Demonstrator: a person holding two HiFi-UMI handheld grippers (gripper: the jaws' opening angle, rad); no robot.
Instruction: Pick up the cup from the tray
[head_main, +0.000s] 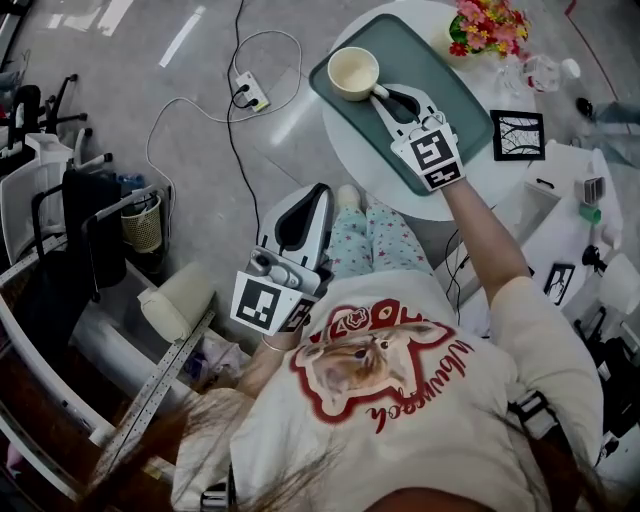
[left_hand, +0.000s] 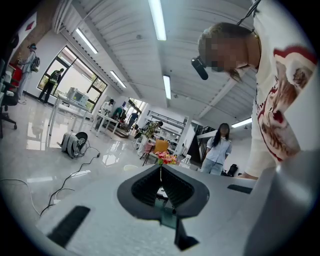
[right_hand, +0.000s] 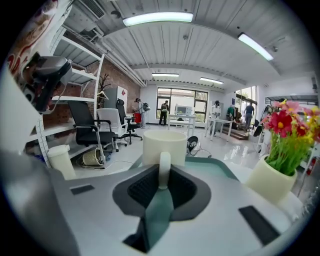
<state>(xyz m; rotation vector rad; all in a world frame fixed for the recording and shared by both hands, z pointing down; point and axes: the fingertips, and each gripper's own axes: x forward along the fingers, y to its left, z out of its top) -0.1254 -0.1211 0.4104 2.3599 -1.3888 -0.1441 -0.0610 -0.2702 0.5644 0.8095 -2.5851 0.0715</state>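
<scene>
Cup (head_main: 353, 72) sat at one end of the tray (head_main: 430, 58), close to its rim, with the right gripper (head_main: 392, 97) pinched shut on its handle (right_hand: 164, 167) alone. To my eye so narrow a hold could let the cup swing or twist once lifted, or clip the rim and drag the tray toward the table (head_main: 345, 140) edge just beside it. Flowers (head_main: 490, 22) stood well apart, and above was open. The left gripper (head_main: 320, 192), closed on nothing, hung low off the table
</scene>
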